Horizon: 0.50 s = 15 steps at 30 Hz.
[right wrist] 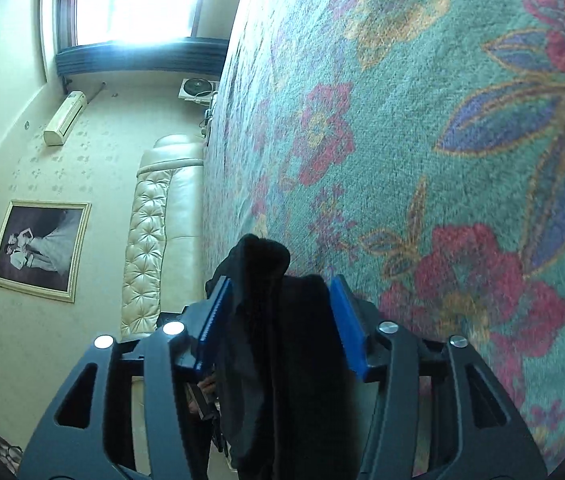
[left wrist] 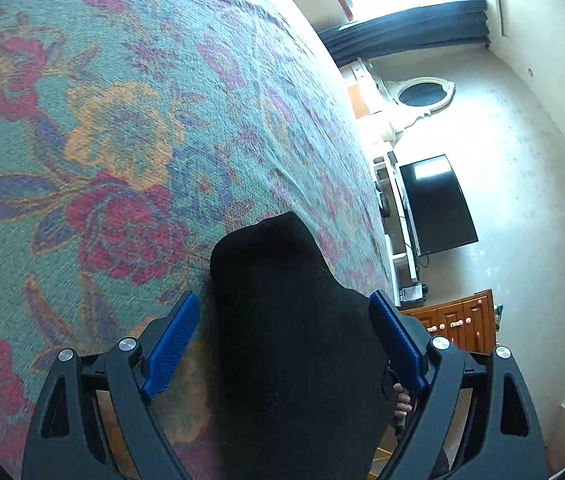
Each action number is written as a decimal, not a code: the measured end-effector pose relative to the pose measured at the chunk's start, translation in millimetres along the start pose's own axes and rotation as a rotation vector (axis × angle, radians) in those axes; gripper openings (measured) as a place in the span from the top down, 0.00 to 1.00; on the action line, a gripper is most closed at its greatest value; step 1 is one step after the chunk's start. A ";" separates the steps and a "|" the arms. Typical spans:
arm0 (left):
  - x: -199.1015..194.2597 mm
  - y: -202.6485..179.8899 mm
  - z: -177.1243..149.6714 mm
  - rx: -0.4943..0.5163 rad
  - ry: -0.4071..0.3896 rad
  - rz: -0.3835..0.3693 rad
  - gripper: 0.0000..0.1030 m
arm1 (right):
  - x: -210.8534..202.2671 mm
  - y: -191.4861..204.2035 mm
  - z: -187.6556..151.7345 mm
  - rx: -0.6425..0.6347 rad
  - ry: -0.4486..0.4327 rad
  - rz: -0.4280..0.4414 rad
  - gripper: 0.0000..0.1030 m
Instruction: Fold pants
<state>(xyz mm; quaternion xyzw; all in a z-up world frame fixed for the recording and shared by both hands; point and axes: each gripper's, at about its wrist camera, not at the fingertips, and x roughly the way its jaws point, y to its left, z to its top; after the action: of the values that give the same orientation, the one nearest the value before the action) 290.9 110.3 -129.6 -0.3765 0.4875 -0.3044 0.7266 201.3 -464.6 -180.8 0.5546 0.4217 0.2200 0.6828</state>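
Observation:
The pants (left wrist: 286,312) are black cloth lying bunched between the blue pads of my left gripper (left wrist: 282,304). Its jaws stand wide apart, with a gap on the left side of the cloth, so it is open. In the right wrist view the black pants (right wrist: 274,320) fill the space between the blue pads of my right gripper (right wrist: 280,284). The pads stand close against the cloth on both sides. Both grippers are just above the floral blanket (left wrist: 122,120).
The floral teal blanket (right wrist: 442,120) covers a bed. Beyond its edge are a television (left wrist: 438,204), a wooden cabinet (left wrist: 454,320), a cream tufted headboard (right wrist: 162,220), a framed photo (right wrist: 38,248) and windows.

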 end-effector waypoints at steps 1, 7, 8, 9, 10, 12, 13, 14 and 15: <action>-6.7 0.7 -4.3 0.007 0.000 -0.003 0.17 | -4.9 4.1 -5.9 -0.007 0.002 -0.018 0.31; -29.7 8.6 -44.2 -0.005 0.019 -0.027 0.17 | -15.1 15.3 -51.2 -0.043 0.069 -0.107 0.20; -31.0 8.0 -51.2 -0.004 0.027 -0.027 0.17 | -15.7 14.0 -59.2 -0.041 0.081 -0.105 0.20; -32.0 6.6 -57.5 0.005 0.032 -0.026 0.17 | -15.9 12.5 -66.6 -0.040 0.090 -0.101 0.20; -30.6 1.9 -63.0 0.016 0.038 -0.026 0.17 | -14.6 12.7 -73.3 -0.039 0.099 -0.097 0.20; -29.7 -2.7 -73.8 0.035 0.058 -0.022 0.17 | -13.3 14.7 -84.9 -0.048 0.110 -0.099 0.20; -28.3 -4.6 -78.7 0.044 0.069 -0.017 0.17 | -10.3 16.9 -91.0 -0.046 0.114 -0.099 0.20; -25.6 -7.4 -84.1 0.057 0.083 -0.012 0.17 | -8.0 18.8 -96.0 -0.048 0.115 -0.106 0.20; -22.6 -9.6 -87.3 0.070 0.096 -0.011 0.17 | -6.5 21.7 -100.3 -0.058 0.118 -0.112 0.20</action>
<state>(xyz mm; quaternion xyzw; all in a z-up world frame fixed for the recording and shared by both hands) 200.7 101.6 -131.7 -0.3384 0.5087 -0.3428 0.7136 119.2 -406.0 -161.0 0.4962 0.4849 0.2257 0.6839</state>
